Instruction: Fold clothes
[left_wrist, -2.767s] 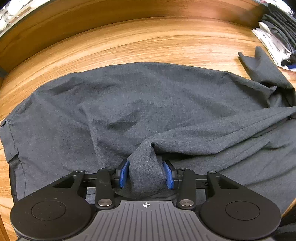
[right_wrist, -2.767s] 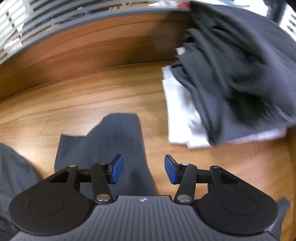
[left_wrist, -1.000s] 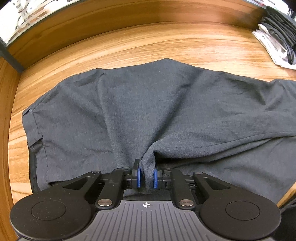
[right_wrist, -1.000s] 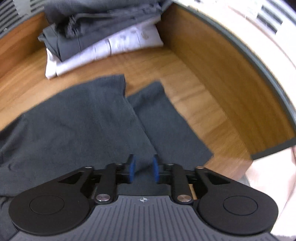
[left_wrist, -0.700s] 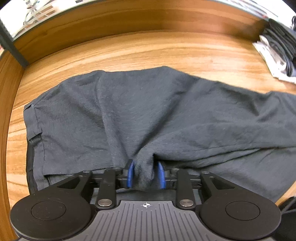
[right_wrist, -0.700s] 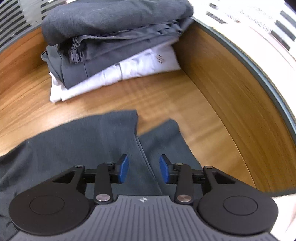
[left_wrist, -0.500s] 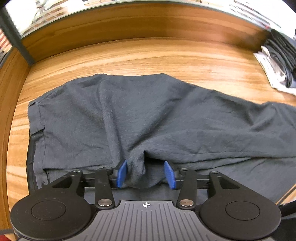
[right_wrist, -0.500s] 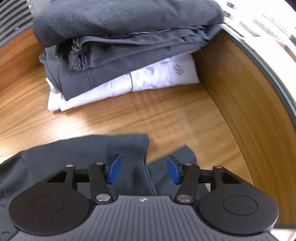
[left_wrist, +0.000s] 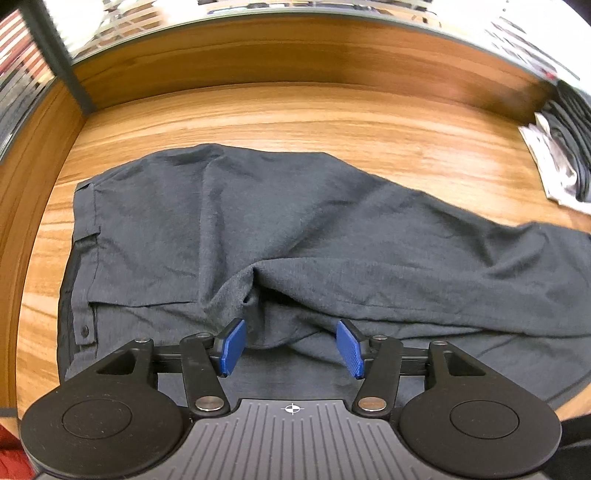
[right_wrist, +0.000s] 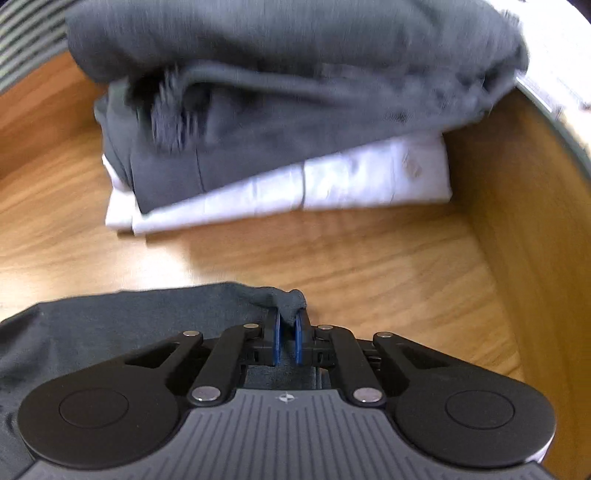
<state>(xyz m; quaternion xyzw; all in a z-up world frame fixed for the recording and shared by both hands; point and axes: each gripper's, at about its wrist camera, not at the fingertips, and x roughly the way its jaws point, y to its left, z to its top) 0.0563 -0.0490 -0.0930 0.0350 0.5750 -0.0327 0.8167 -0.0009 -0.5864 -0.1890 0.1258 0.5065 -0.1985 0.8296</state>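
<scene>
Near the table's (left_wrist: 295, 122) right edge, right gripper (right_wrist: 287, 332) pinches trousers' (left_wrist: 295, 229) hem; left gripper (left_wrist: 291, 345) gapes. Risk: thin grip slips, leg bunches.

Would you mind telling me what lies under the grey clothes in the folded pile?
A folded white shirt lies under the grey clothes, resting on the wooden table. Whether anything sits between them is hidden.

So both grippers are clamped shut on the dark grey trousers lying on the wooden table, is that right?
Not quite. Only the right gripper is clamped shut on the dark grey trousers, pinching a leg end. The left wrist view shows the left gripper with its jaws wide open, a bunch of fabric loose between them. The trousers do lie on the wooden table.
</scene>
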